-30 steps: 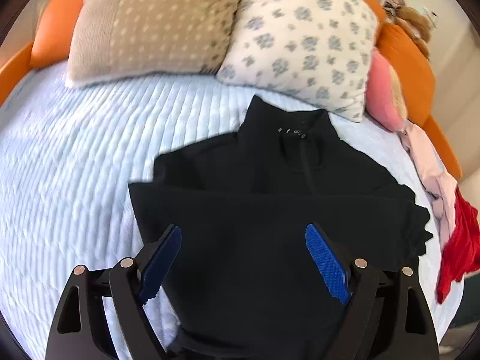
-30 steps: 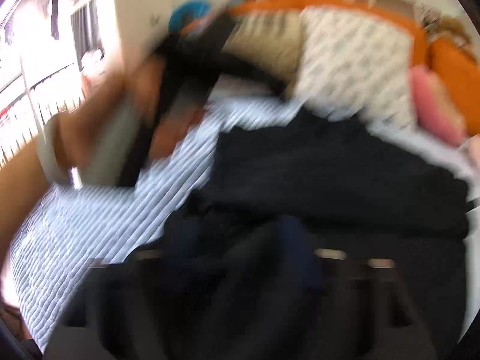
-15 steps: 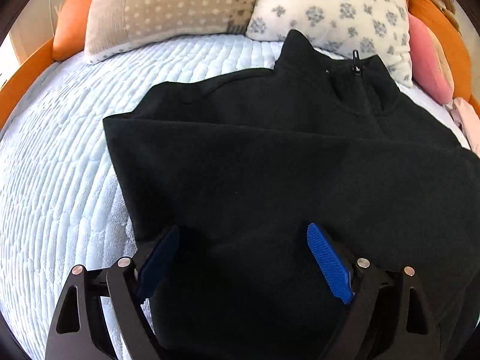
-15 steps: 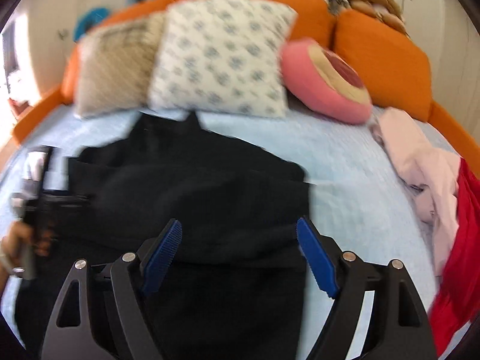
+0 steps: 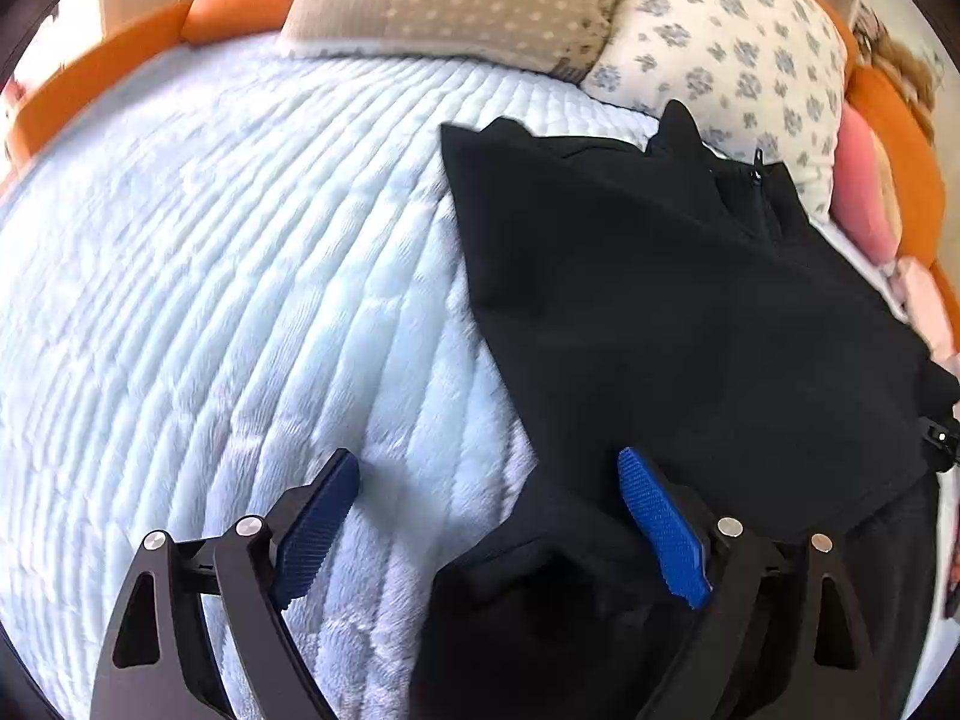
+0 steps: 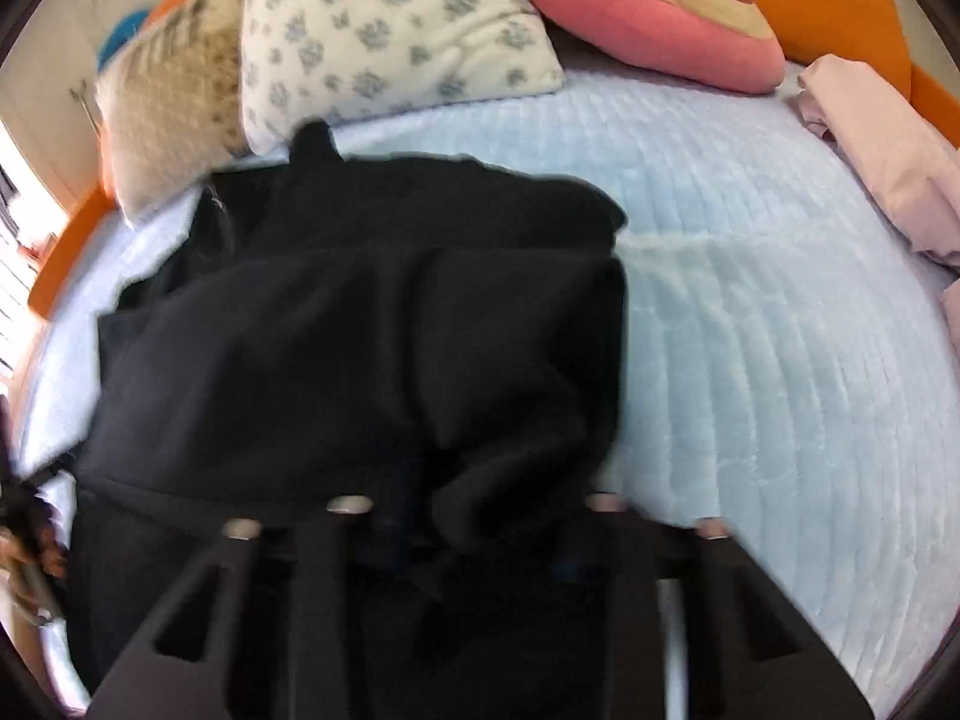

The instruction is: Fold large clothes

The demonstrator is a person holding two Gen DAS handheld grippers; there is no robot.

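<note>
black fleece pullover [image 5: 690,324] lies partly folded on the pale blue bed [image 5: 210,300]. left gripper [image 5: 489,516] gapes wide, straddling its left hem corner, gripping nothing. right gripper [image 6: 474,534] has just been closing onto a bunched fold. match both grips before lifting.

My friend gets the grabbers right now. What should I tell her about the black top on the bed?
Left gripper: open, low over the black fleece zip-neck top's near left corner, nothing pinched.
Right gripper: jaws have just been closing; black fabric bunches between them, but blur hides the pads, so check the grip.
The top lies on the pale blue quilted bedspread, collar toward the flowered white pillow.
Done: sides look folded in.
Left: grab both near corners, fold toward the collar.
</note>
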